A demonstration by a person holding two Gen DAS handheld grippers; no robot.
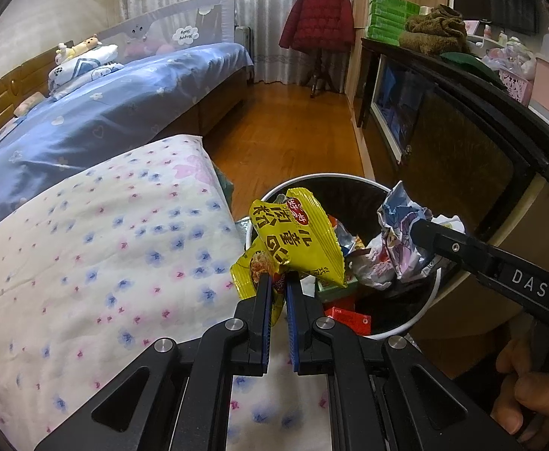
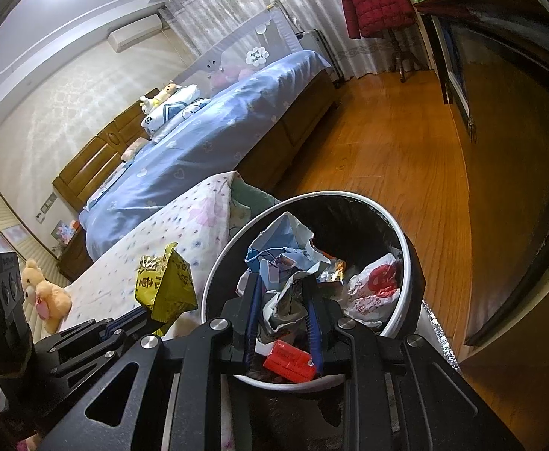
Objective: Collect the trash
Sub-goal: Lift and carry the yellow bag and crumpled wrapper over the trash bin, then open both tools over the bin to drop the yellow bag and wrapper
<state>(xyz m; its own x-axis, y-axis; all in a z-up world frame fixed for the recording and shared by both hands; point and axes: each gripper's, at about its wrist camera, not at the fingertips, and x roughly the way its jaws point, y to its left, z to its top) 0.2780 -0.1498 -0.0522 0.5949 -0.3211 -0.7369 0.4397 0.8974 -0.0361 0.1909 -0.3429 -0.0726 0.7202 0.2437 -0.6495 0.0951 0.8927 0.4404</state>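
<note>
My left gripper point(image 1: 279, 282) is shut on a yellow snack bag point(image 1: 297, 240) and holds it at the near-left rim of a round trash bin point(image 1: 421, 312) with a white rim and black liner. The bag also shows in the right wrist view point(image 2: 165, 282). My right gripper point(image 2: 284, 293) is shut on a crumpled blue-and-white wrapper point(image 2: 282, 259) over the bin point(image 2: 214, 270); the wrapper also shows in the left wrist view point(image 1: 402, 233), at the right gripper's fingers point(image 1: 436, 240). Inside the bin lie a red box point(image 2: 289, 360), a white-and-red bag point(image 2: 372, 285) and other wrappers.
A floral quilt point(image 1: 97, 263) on a low bed lies left of the bin. A blue bed point(image 1: 105, 112) stands behind it. A dark cabinet point(image 1: 462, 143) runs along the right. Wooden floor point(image 1: 293, 131) stretches to a coat rack with a red jacket point(image 1: 317, 18). A teddy bear point(image 2: 45, 293) sits at the left.
</note>
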